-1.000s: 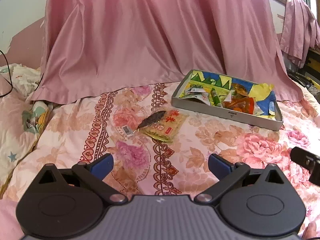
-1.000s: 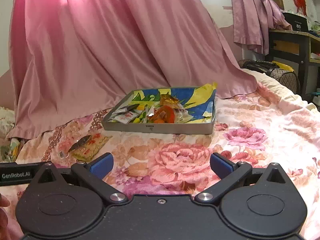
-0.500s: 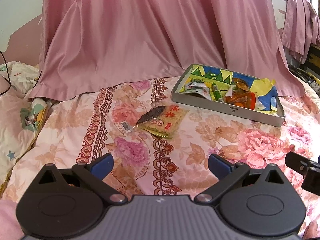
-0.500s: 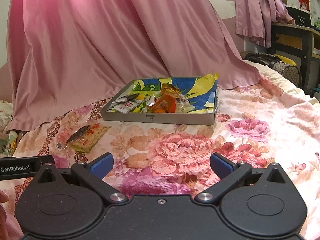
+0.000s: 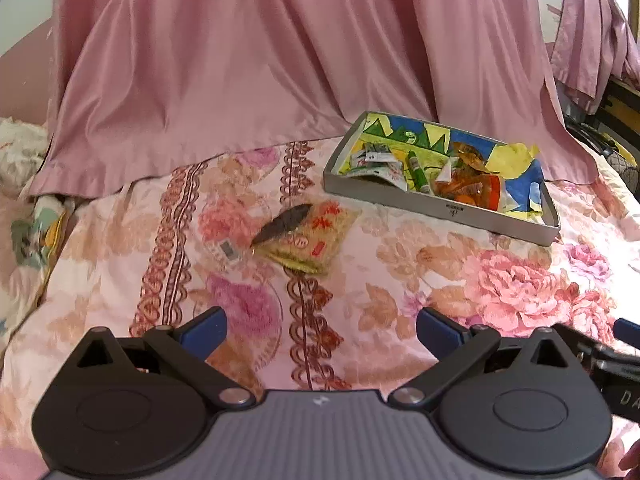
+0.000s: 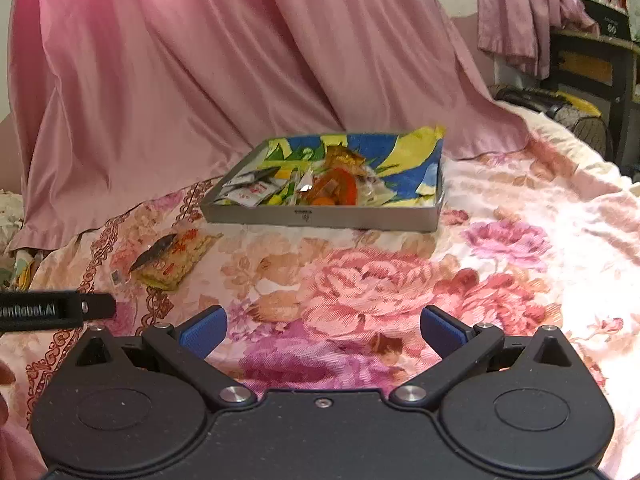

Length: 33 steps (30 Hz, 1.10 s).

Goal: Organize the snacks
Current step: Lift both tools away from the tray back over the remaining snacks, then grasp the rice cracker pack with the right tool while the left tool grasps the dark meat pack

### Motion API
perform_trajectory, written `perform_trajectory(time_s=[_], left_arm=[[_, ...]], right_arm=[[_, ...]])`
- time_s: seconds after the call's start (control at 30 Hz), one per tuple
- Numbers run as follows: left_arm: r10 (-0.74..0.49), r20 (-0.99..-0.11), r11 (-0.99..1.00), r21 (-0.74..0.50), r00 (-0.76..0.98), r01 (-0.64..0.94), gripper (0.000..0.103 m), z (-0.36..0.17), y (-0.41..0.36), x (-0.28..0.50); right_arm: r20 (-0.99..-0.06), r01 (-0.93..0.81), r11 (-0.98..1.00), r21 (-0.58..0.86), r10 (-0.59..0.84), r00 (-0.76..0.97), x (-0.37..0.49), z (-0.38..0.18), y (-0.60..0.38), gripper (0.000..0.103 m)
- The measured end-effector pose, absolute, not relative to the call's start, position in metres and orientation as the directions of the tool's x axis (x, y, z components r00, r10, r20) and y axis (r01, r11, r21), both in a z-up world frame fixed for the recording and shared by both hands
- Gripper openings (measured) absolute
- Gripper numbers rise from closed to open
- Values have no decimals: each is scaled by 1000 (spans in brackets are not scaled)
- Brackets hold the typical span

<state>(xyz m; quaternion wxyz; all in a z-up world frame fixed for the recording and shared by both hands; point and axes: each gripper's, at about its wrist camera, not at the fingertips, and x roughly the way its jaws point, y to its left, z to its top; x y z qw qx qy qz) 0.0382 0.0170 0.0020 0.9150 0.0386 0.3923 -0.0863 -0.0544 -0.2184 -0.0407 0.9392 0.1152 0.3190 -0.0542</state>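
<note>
— What's changed just now?

— Both hands have come forward over the bed (image 5: 500, 292). From the left wrist view the two loose snacks look nearer and sit closer to the middle than a second ago; the right view has crept up on the tin tray (image 6: 320, 218) too. Nothing has been picked up yet.

— And the tongs?

— The left tongs (image 5: 320, 330) are spread wide with nothing between them; the right tongs (image 6: 322, 328) likewise. I'd say the left is lining up for the first grab.

— Where are the snacks?

— A yellow snack packet (image 5: 316, 240) lies flat on the floral bedspread, left of the tray and well apart from it. A dark fish-shaped snack (image 5: 282, 224) lies across its near-left corner, touching it. The rest are already heaped in the tray: white sachets (image 5: 374, 160), a green tube (image 5: 418, 172), an orange bag (image 5: 470, 188).

— Anything in the way?

— Not between tongs and packet. A small barcoded label (image 5: 228, 249) lies just beside the fish. The pink curtain (image 5: 260, 60) hangs behind. The soft bedding may give under a flat packet.
</note>
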Motion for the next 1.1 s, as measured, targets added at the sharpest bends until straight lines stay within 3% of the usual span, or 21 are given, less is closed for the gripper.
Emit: perform_trajectory(time_s=[0.3, 0.57, 0.7, 1.1], left_arm=[[-165, -727, 984, -71, 667, 166, 103, 14, 56, 83], [-128, -778, 981, -191, 615, -37, 103, -7, 107, 150], [-86, -772, 974, -197, 630, -108, 103, -20, 114, 171], [-171, -773, 982, -88, 611, 165, 103, -45, 73, 205]], right_arm=[[-655, 20, 986, 165, 95, 750, -23, -44, -198, 102], [-657, -113, 988, 104, 153, 738, 10, -54, -174, 102], [-608, -119, 985, 128, 173, 775, 20, -60, -168, 102], [-636, -145, 984, 100, 175, 752, 52, -86, -144, 102]])
